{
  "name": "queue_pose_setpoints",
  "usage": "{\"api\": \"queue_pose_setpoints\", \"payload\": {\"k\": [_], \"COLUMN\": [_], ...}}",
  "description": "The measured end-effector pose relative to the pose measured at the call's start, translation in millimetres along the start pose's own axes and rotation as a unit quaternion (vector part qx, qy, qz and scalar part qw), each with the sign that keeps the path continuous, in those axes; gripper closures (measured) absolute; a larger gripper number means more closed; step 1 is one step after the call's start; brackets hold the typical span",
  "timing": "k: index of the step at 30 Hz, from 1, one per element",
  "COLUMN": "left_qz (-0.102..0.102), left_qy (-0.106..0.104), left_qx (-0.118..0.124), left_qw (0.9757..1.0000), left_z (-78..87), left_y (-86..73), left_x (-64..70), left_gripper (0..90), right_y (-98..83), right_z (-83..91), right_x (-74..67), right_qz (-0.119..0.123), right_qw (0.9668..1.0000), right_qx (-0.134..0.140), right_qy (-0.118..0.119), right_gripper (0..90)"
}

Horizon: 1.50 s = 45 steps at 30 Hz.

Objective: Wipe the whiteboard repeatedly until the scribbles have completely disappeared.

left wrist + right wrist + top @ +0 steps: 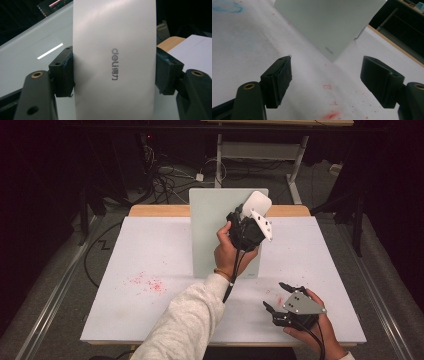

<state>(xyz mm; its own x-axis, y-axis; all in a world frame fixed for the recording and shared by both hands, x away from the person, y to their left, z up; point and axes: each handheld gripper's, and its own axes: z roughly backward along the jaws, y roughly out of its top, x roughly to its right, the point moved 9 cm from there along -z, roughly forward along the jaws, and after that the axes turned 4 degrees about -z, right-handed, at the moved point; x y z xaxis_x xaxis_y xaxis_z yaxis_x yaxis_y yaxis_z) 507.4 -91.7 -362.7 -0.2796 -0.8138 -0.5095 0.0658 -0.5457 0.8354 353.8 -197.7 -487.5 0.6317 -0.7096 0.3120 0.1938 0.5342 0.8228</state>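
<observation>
Right claw [276,296], nearest the camera in the high view, rests low over the near right part of the counter [145,255] with its jaws spread wide and nothing between them. Red marker smears [329,115] stain the white surface just ahead of it in the right gripper view. Beyond lies the pale green board [212,235], flat on the counter, its printed corner [329,50] facing the right claw. Left claw [113,72] is raised above the far part of the board and is clamped on the white eraser block [113,37], one jaw pressed to each long side. Block lettering reads "deli". Eraser block [256,203] stands tilted, off the board.
</observation>
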Motion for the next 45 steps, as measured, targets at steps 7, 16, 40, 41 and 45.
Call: {"api": "queue_pose_setpoints", "payload": {"k": [7, 16, 40, 41, 45], "left_qz": [-0.025, -0.056, -0.059, -0.065, -0.071], "left_qy": [-0.009, -0.016, -0.035, -0.034, -0.037], "left_qx": [-0.002, -0.004, -0.009, -0.008, -0.010], "left_qw": [0.9996, 0.9983, 0.9976, 0.9973, 0.9968], "left_z": [0.9, 2.3, 1.3, 1.3, 3.3], "left_y": [-7.6, -13.5, -5.2, -7.6, -17.5], "left_x": [16.5, 17.8, 17.9, 22.2, 31.1], "left_gripper": [29.1, 29.1, 29.1, 29.1, 29.1], "right_y": [0.8, 0.5, -1.6, -2.0, -3.2], "right_z": [-0.8, -1.7, -4.0, -4.4, -4.8], "right_x": [-0.9, -2.4, -4.9, -5.4, -5.4], "right_qz": [0.001, 0.004, 0.007, 0.008, 0.009], "right_qw": [1.0000, 1.0000, 0.9999, 0.9999, 0.9999], "right_qx": [0.002, -0.001, -0.005, -0.006, -0.008], "right_qy": [0.001, 0.002, 0.008, 0.009, 0.010], "right_gripper": [25.8, 25.8, 25.8, 25.8, 25.8]}}
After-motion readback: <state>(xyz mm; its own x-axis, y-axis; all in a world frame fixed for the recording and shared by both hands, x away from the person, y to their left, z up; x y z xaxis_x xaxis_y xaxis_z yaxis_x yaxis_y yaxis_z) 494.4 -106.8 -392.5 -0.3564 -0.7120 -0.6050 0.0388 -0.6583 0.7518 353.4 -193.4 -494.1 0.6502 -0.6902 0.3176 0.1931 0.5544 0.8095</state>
